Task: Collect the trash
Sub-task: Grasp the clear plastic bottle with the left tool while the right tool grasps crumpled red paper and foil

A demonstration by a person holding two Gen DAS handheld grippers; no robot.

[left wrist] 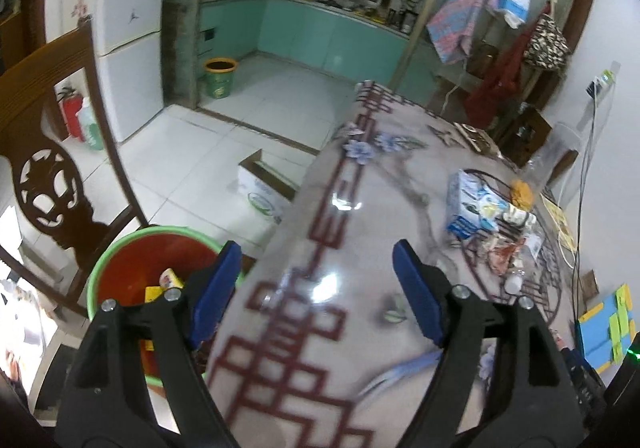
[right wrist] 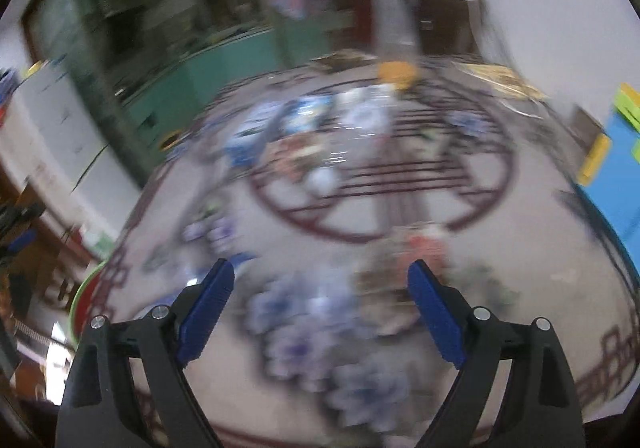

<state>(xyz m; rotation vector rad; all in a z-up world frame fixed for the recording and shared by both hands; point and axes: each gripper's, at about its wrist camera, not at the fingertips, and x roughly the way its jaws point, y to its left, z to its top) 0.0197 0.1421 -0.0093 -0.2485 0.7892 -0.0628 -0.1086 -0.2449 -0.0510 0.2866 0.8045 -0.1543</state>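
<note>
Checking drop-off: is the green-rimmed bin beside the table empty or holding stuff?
Holding stuff. Left wrist view shows the bin with a yellow piece and small carton inside.

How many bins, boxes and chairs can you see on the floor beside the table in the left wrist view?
Bins: 2, the green-rimmed bin with the red liner and the yellow-green bucket
Cardboard boxes: 1
Chairs: 1
Total: 4

Both wrist views look steeply down, close over the tabletop (left wrist: 320, 268): the left from its bin-side edge, the right, blurred, nearer its middle; both share its circular pattern.
</note>
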